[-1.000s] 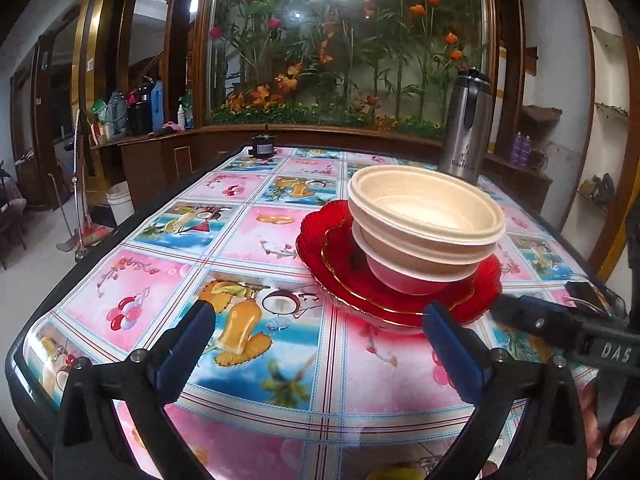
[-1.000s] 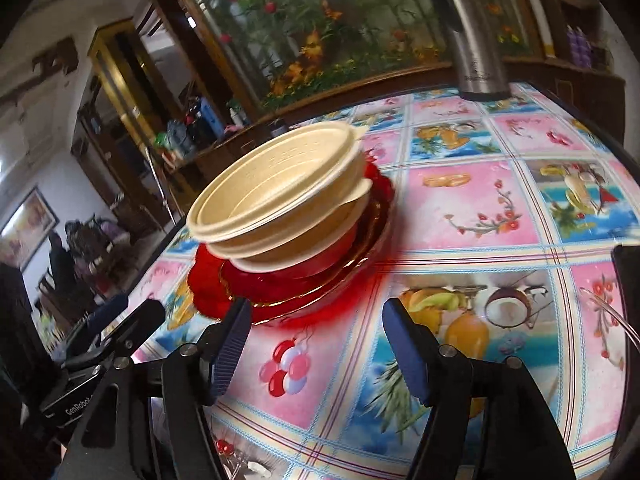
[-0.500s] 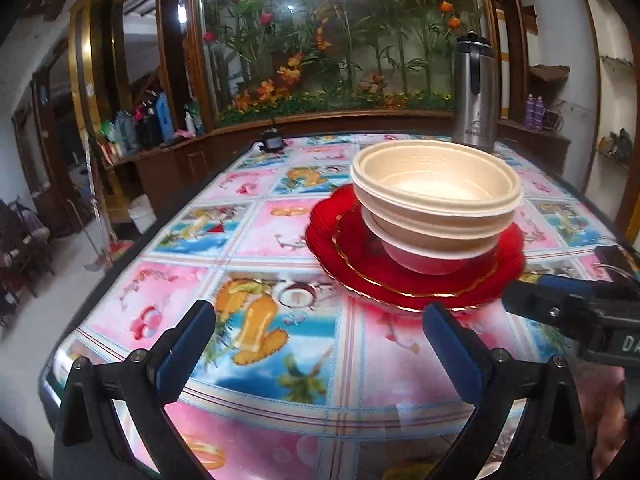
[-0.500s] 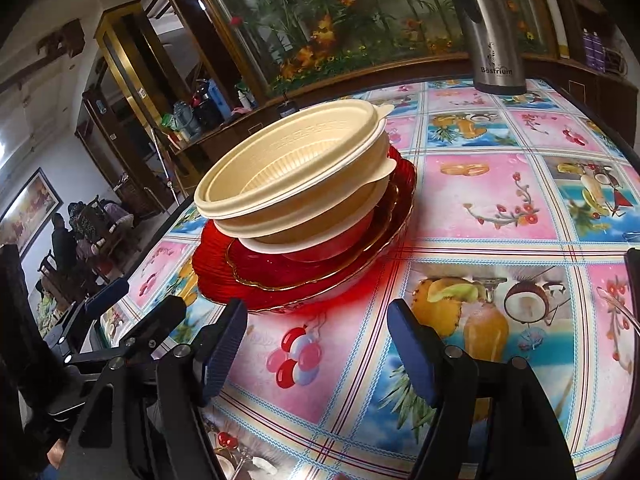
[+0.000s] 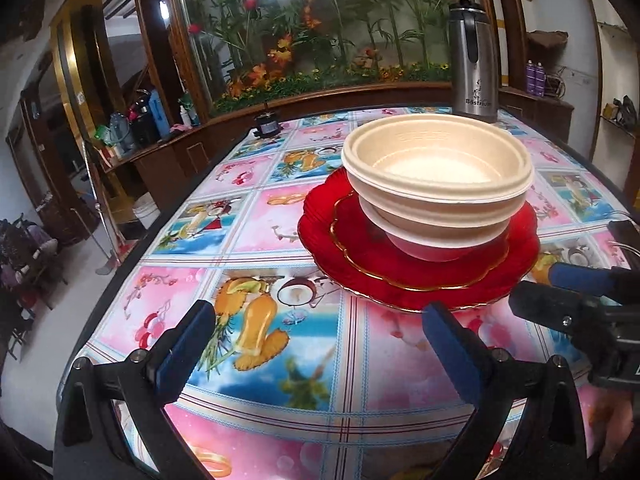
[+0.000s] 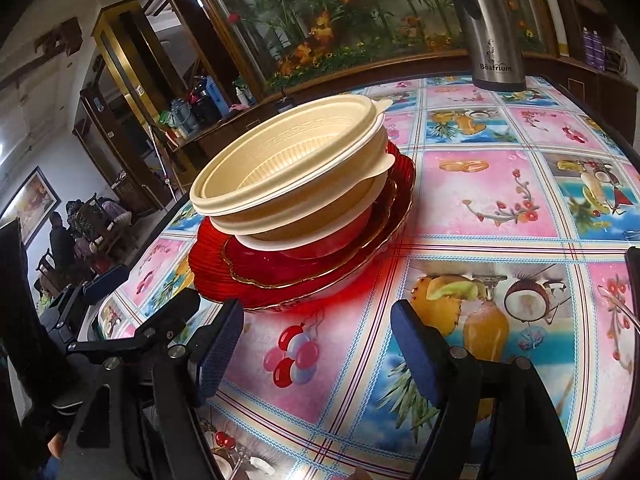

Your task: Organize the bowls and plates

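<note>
The stack sat on the table (image 5: 280, 384) toward its right half, in the middle ground of the left wrist view. Two red plates (image 5: 424, 280) lay nested at the bottom, a wide scalloped one under a smaller gold-rimmed one (image 6: 304, 268). On them stood cream bowls (image 5: 436, 172) nested one inside another, the top rim slightly askew over the one beneath (image 6: 296, 184).

The left gripper (image 5: 316, 344) hung near the table's near edge, jaws spread wide and holding nothing, its blue pads (image 5: 188, 344) well short of the plates. The right gripper (image 6: 316, 344) was likewise spread wide and empty, just short of the plates' near rim. In the left view the right gripper (image 5: 580, 288) showed at the right edge, beside the plates. In the right view the left gripper (image 6: 108, 280) showed at the left edge, beside the stack.

A steel flask (image 5: 474, 60) stood at the table's far right corner, well apart from the stack. A small dark object (image 5: 266, 124) sat at the far edge, too small to identify. Beyond the table rose a glass case of flowers (image 5: 320, 28).
</note>
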